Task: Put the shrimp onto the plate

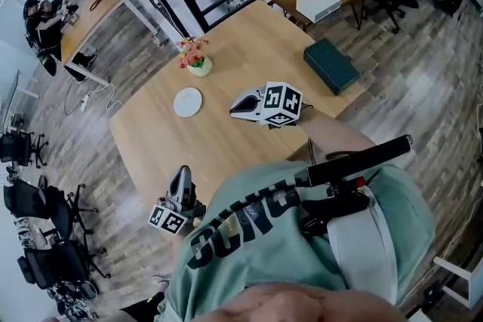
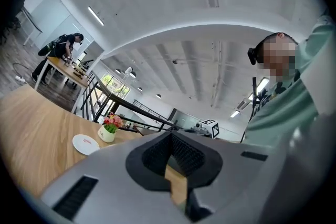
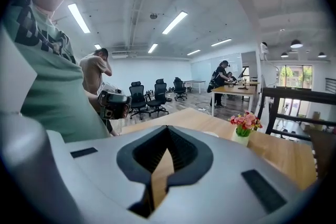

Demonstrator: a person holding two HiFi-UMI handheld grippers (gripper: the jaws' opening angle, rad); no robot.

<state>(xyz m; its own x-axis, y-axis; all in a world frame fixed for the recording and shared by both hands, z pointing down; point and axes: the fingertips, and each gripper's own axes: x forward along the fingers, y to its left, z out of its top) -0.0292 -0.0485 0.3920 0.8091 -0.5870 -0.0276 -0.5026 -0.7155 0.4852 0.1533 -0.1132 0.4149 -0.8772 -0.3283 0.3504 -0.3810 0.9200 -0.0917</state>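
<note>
Fingers of left gripper [image 2: 171, 159]: lying together with nothing between them, pointing level across the tabletop [image 1: 241, 41] from its near edge.
Fingers of right gripper [image 3: 167, 152]: also lying together and empty, tilting a little downward over the tabletop, close to the person's body.
Shrimp: not showing in any view. Neither gripper is carrying it, so I am judging the pick-up as not yet done.
Plate [image 1: 188, 102]: sitting on the tabletop and looking bare, just beside the flower pot [image 1: 199, 65] and well apart from both grippers. It is waiting as the drop spot.
Why held so: both grippers are hanging near the person with fingers together, which is reading as a neutral carrying pose and not a reach.
Next need: locating the shrimp, then parting the fingers before any grasp.
Box [image 1: 330, 64]: lying near the tabletop's right edge, playing no part.
</note>
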